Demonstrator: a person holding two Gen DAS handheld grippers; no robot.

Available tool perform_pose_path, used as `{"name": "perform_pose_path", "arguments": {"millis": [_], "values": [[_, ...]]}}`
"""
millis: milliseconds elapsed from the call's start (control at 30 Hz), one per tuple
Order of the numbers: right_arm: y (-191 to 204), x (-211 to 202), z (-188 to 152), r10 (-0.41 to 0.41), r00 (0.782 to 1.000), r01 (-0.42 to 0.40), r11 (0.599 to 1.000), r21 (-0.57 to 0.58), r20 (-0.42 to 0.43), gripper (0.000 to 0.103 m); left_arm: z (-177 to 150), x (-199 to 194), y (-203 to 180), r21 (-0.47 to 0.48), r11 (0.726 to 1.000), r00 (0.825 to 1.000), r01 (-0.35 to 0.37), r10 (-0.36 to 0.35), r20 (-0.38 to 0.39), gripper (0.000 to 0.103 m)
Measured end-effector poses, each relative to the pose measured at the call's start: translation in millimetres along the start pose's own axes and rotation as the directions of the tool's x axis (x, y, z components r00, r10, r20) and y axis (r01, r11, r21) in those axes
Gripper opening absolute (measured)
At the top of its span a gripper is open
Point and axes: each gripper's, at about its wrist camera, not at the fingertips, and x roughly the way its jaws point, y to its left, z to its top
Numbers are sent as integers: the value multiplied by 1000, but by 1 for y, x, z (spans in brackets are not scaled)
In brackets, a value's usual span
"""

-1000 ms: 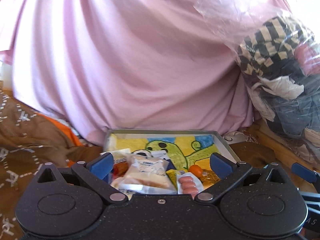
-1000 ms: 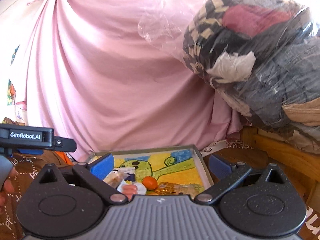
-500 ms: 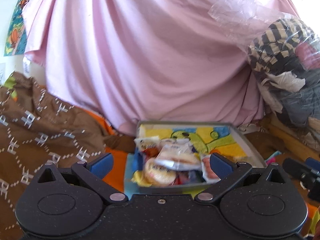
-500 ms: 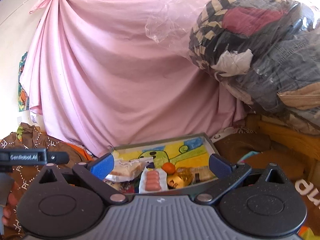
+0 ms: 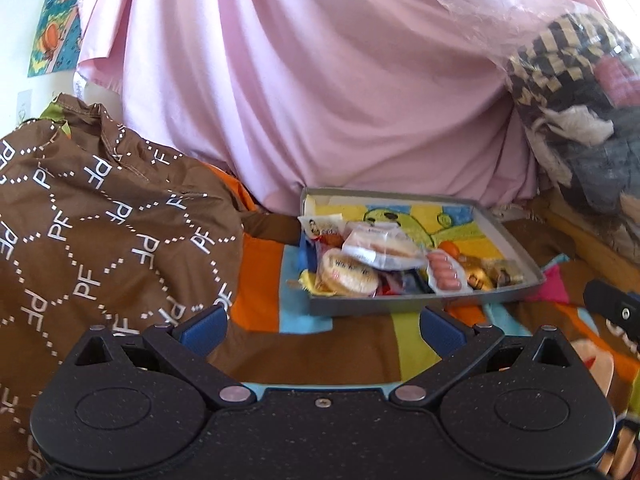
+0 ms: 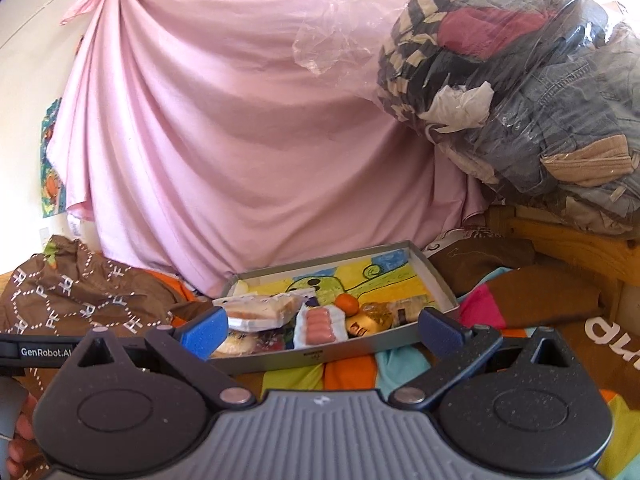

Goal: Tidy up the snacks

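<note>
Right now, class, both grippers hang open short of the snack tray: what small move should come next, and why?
Probably ease the right gripper forward toward the sausage pack: it lies on top near the tray's front rim, between the open fingers.

snack tray (image 5: 516,240) on blanket (image 5: 352,344), contents somewhat blurred

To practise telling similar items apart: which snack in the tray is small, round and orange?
The small orange fruit, lying loose on the tray beside the pack of pink sausages; the other snacks are wrapped packets.

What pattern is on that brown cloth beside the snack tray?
White dotted diamonds with "PF" letters on the brown cloth; clearest in the left wrist view.
</note>
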Motion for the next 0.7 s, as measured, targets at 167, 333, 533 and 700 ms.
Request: {"name": "perform_pose_path", "arguments": {"millis": [167,333,533,700], "values": [[11,-6,-10,14,1000,-14,1000,-21,-15,103,-7,-12,10,39,999,1000,-9,10,-12,102],[22,-13,-19,10,999,-11,1000,-23,-46,103,-16,-28,17,34,999,1000,-14,14,-11,102],[36,-23,-30,-5,997,1,999,-46,-82,103,-30,-39,20,69,998,999,12,-10,-30,102],[43,-31,-37,-29,994,25,999,-41,-106,103,-38,-50,26,64,998,999,20,-18,-33,102]]}}
